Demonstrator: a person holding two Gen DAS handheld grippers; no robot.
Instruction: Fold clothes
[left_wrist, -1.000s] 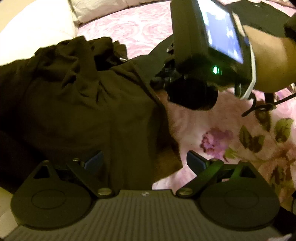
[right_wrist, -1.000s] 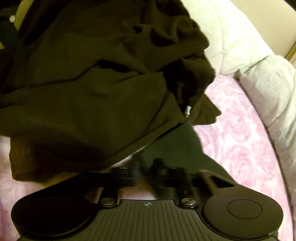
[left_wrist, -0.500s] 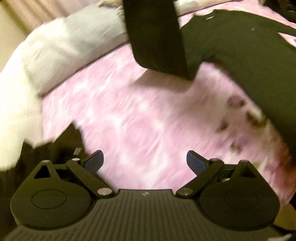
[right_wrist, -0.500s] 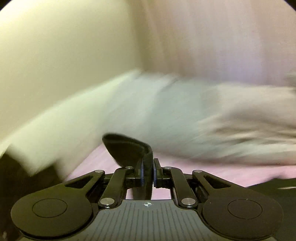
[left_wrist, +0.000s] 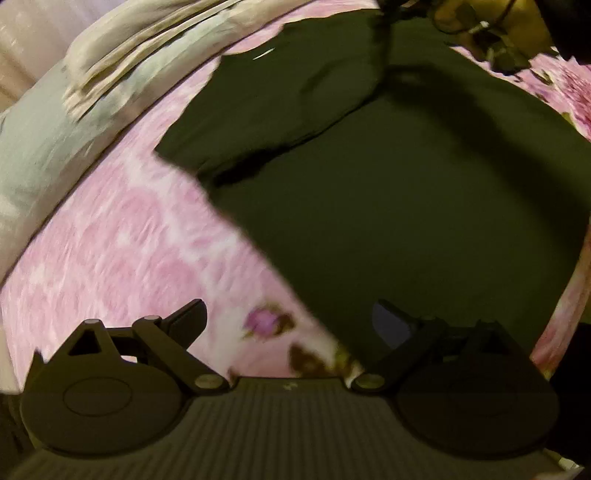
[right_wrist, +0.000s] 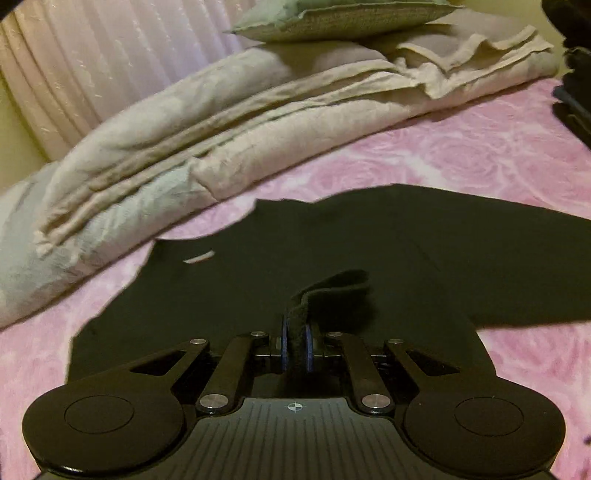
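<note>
No words, numbers or brand names could be read anywhere. The dark shirt (right_wrist: 332, 236) had a small white tag (right_wrist: 198, 257) near its neck, but it was too blurry and too small to show any letters.

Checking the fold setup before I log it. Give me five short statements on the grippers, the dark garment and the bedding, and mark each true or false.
1. The right gripper is shut on a fold of the dark garment. True.
2. The left gripper is clamped on the garment. False: its jaws stand wide apart with nothing between them.
3. The garment lies spread on the pink floral bedspread. True.
4. The folded pale quilt lies on top of the garment. False: it lies beyond it, towards the curtain.
5. A pillow rests on the quilt. True.
</note>
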